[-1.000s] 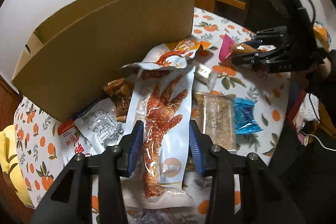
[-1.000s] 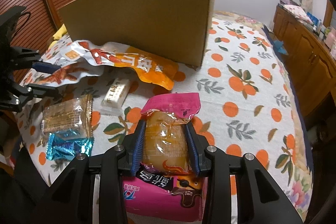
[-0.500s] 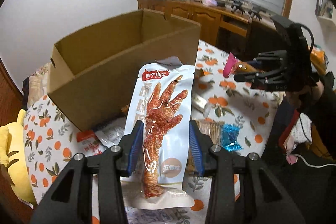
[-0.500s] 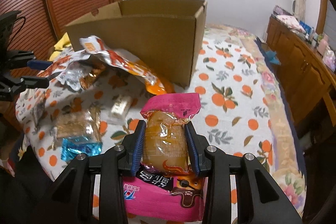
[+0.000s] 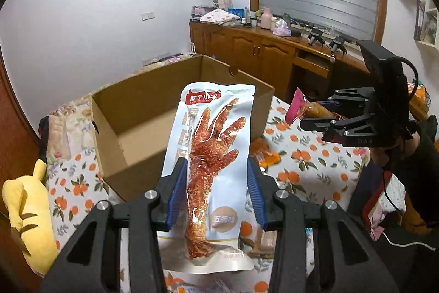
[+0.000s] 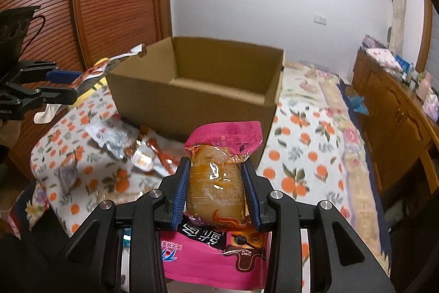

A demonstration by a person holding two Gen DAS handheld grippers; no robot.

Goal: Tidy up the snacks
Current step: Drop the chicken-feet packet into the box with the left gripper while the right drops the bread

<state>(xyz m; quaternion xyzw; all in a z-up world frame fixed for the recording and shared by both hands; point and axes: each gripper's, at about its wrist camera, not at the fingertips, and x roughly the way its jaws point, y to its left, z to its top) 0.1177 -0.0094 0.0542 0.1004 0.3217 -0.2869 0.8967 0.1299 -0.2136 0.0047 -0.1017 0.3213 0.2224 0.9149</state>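
**A:** Which step is this?

**B:** The carry. The left claw (image 5: 216, 194) is clamped on the sides of a pale blue chicken-foot packet (image 5: 212, 155), which stands upright between its pads. The right claw (image 6: 216, 191) is closed narrowly on an amber snack pack with a pink top (image 6: 219, 169). Both are held clear of the orange-print cloth (image 6: 307, 164).

**A:** And the cardboard box (image 6: 192, 89)?

**B:** Ahead of both claws and lower, open-topped; its floor looks bare, though blur hides the corners.

**A:** What comes next?

**B:** I'd say bring each claw forward over the near wall, lower it inside, then part the pads. More loose packets (image 6: 137, 150) lie below, ahead and left of the right claw.
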